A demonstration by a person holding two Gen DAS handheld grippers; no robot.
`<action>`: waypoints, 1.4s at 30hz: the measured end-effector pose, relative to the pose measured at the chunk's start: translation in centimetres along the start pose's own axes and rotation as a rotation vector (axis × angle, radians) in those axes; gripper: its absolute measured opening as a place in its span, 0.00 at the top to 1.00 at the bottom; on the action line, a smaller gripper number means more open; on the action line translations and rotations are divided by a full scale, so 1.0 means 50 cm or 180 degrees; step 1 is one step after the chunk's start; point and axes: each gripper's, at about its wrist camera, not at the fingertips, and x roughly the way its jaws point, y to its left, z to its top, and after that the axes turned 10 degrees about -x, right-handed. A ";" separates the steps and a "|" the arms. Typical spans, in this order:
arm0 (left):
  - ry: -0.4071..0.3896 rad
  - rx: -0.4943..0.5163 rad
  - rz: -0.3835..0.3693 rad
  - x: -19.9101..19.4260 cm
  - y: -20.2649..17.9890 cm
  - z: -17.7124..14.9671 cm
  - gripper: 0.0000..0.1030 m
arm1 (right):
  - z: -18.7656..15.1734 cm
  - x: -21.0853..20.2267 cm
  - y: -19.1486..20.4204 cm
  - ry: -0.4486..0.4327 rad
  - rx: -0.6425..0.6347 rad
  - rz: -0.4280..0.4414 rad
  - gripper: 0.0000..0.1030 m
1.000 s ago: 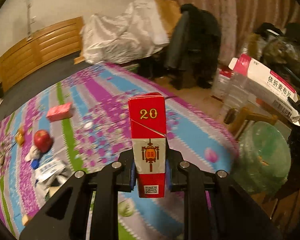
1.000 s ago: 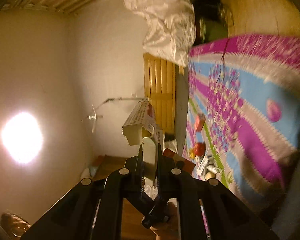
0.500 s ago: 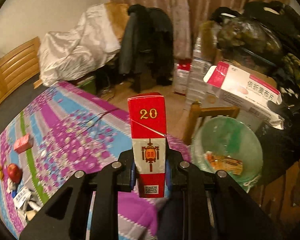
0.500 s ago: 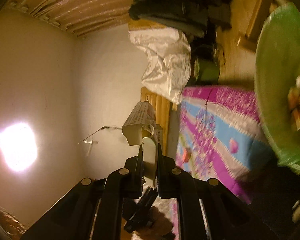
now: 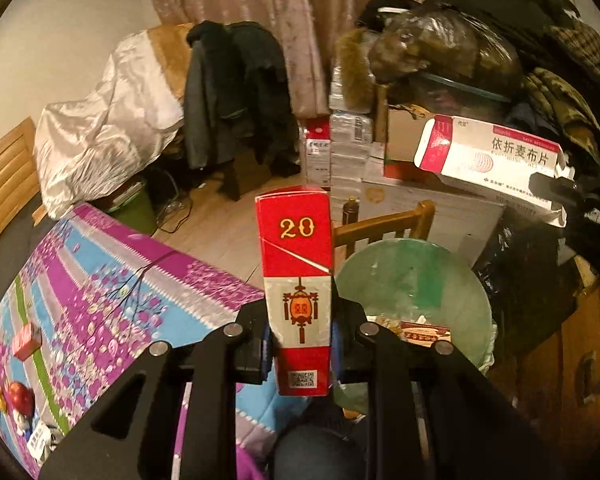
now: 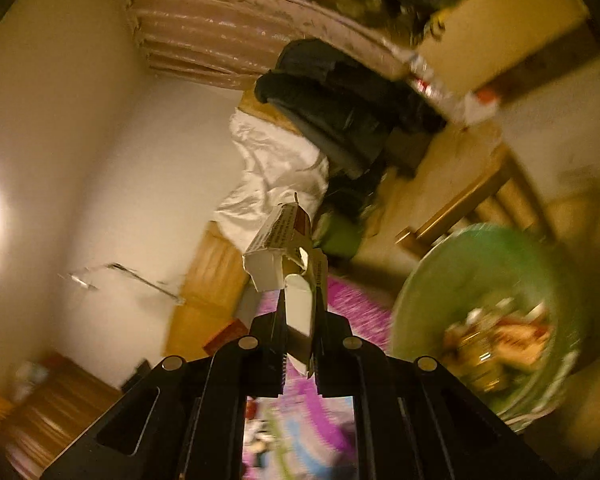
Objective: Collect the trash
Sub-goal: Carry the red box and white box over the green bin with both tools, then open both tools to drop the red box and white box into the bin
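left tongs (image 5: 298, 344): pinching red cigarette pack (image 5: 297, 276), held upright, "20" on its upper face, QR code at the bottom
right tongs (image 6: 300, 344): pressed onto a flap of the white medicine box (image 6: 284, 252); same box (image 5: 496, 162) shows top right in the left wrist view, red end, Chinese print
bin (image 5: 416, 284): green-lined, just right of the pack in the left wrist view; wrappers and scraps inside
bin, right view (image 6: 452, 280): lower right, blurred, trash visible in it
bed (image 5: 100, 280): purple/blue floral cover, lower left
on the bed: small red box (image 5: 27, 342), apple (image 5: 20, 396), more litter at the left edge
chair (image 5: 384, 222): wooden, behind the bin
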 end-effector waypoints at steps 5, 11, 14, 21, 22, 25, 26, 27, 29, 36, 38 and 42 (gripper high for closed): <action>0.0028 0.0209 0.0001 0.027 -0.058 0.001 0.80 | 0.006 -0.005 0.021 0.0111 -0.0435 -0.0454 0.89; 0.0078 0.0363 0.0011 0.054 -0.098 -0.002 0.80 | -0.004 0.005 0.030 0.0251 -0.0699 -0.0758 0.89; 0.0103 0.0400 0.0013 0.064 -0.106 -0.002 0.80 | -0.007 0.003 0.027 0.0288 -0.0748 -0.0861 0.89; 0.0196 0.0434 0.0053 0.094 -0.107 -0.005 0.80 | -0.016 0.009 0.008 0.0377 -0.0754 -0.0970 0.89; 0.0211 0.0436 0.0055 0.098 -0.108 -0.005 0.80 | -0.017 0.012 0.006 0.0395 -0.0751 -0.0986 0.89; 0.0270 0.0445 0.0033 0.111 -0.111 -0.004 0.80 | -0.023 0.018 -0.004 0.0446 -0.0757 -0.1071 0.89; 0.0287 0.0453 0.0016 0.116 -0.114 -0.003 0.80 | -0.024 0.019 -0.007 0.0456 -0.0765 -0.1102 0.89; 0.0300 0.0460 0.0000 0.119 -0.116 -0.002 0.80 | -0.024 0.018 -0.008 0.0459 -0.0777 -0.1127 0.89; 0.0340 0.0467 -0.0065 0.128 -0.120 0.001 0.80 | -0.023 0.016 -0.009 0.0459 -0.0785 -0.1151 0.89; 0.0476 0.0510 -0.0301 0.156 -0.144 0.008 0.80 | -0.026 0.016 -0.030 0.0491 -0.0732 -0.1170 0.89; 0.0545 0.0439 -0.0514 0.166 -0.146 0.014 0.80 | -0.029 0.023 -0.040 0.0531 -0.0679 -0.1129 0.86; 0.0765 0.0361 -0.0545 0.195 -0.142 0.012 0.69 | -0.038 0.029 -0.071 0.0561 -0.0503 -0.1186 0.72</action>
